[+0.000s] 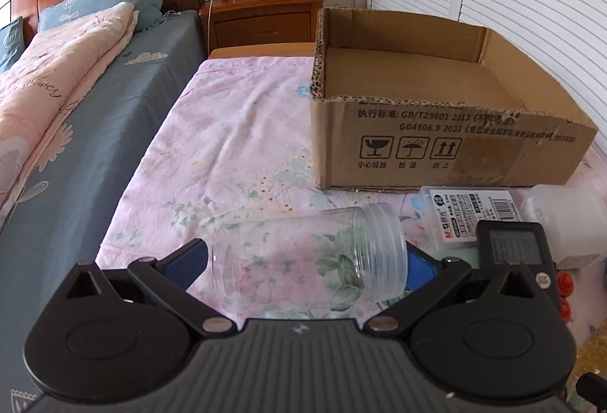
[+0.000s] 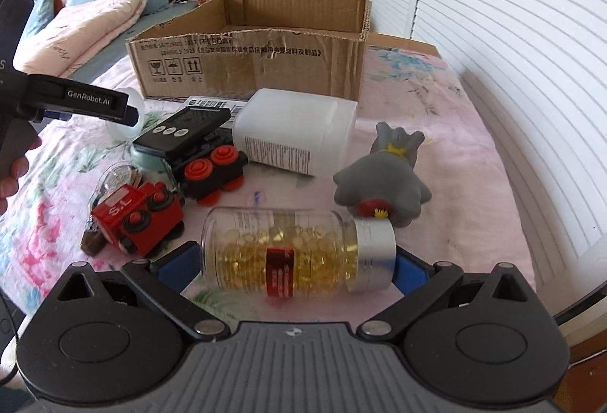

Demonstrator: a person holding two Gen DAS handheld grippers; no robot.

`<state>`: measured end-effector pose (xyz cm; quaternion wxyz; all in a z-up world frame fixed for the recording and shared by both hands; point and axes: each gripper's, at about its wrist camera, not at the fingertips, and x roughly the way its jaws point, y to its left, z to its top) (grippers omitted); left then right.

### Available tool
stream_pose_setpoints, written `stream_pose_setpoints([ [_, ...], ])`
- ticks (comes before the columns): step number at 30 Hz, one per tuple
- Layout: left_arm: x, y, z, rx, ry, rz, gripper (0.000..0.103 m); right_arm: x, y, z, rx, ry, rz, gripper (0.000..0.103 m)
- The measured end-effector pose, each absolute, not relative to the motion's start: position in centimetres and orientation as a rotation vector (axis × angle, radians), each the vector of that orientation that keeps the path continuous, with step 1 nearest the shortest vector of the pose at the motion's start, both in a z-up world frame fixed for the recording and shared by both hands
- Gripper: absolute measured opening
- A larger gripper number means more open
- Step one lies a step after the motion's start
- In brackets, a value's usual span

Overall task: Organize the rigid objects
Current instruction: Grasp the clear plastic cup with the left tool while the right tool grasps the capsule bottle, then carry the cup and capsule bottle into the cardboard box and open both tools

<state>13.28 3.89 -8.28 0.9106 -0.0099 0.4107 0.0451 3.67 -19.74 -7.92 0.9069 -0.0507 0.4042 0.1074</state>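
Left gripper (image 1: 303, 261): fingers spread either side of a clear empty jar (image 1: 309, 255) lying on its side, lower centre of frame, threaded mouth to the right. Contact not clear; looks like lining up for a grab across the body.
Right gripper (image 2: 297, 259): fingers spread, bracketing a capsule bottle (image 2: 297, 253) on its side, silver cap to the right. Whether the pads touch it, cannot tell.
Mid clutter, right view: red toy train (image 2: 138, 219), black wheeled car (image 2: 212, 172), digital timer (image 2: 182, 128), white plastic bottle (image 2: 294, 130), grey plush toy (image 2: 383, 178), all loose on the floral sheet (image 1: 235, 132).
Far: open cardboard box (image 1: 447, 143), upper right in left view, appears empty; likely the drop target, mouth up for easy loading.
Progress: judged early.
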Motion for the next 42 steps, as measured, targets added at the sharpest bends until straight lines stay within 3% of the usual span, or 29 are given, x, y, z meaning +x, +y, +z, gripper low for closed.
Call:
stream_pose_setpoints([
  [4, 13.3, 4.4, -8.6, -0.061, 0.852, 0.073, 0.098, 3.7, -19.2, -7.6, -0.135, 0.828, 0.19, 0.1],
  [6, 13.3, 4.7, -8.6, -0.062, 0.855, 0.056, 0.09, 3.6, -19.2, -7.4, -0.136, 0.83, 0.177, 0.097],
  [20, 12.4, 6.2, -5.2, 0.091, 0.856, -0.11, 0.09, 3.7, -18.6, -4.3, -0.148, 0.904, 0.291, 0.095],
  [21, 12.3, 6.2, -4.9, 0.096, 0.861, -0.124, 0.09, 3.8, -18.6, -4.0, -0.153, 0.903, 0.297, 0.089],
  [22, 12.3, 6.3, -4.6, 0.097, 0.868, -0.139, 0.09, 3.9, -18.6, -3.7, -0.148, 0.906, 0.314, 0.076],
  [24, 12.5, 6.4, -3.9, 0.094, 0.885, -0.17, 0.09, 4.5, -18.6, -3.2, -0.132, 0.925, 0.331, 0.075],
  [27, 12.9, 5.9, -3.3, 0.12, 0.876, -0.199, 0.09, 5.2, -18.3, -3.2, -0.16, 0.925, 0.337, 0.078],
  [30, 12.8, 5.3, -2.7, 0.145, 0.846, -0.213, 0.09, 5.1, -18.0, -3.8, -0.17, 0.929, 0.301, 0.097],
  [32, 12.6, 5.0, -2.5, 0.152, 0.832, -0.226, 0.09, 4.5, -17.8, -4.0, -0.202, 0.903, 0.275, 0.103],
  [42, 12.4, 4.5, -2.2, 0.165, 0.829, -0.277, 0.09, 4.3, -18.2, -5.9, -0.131, 0.955, 0.261, 0.103],
])
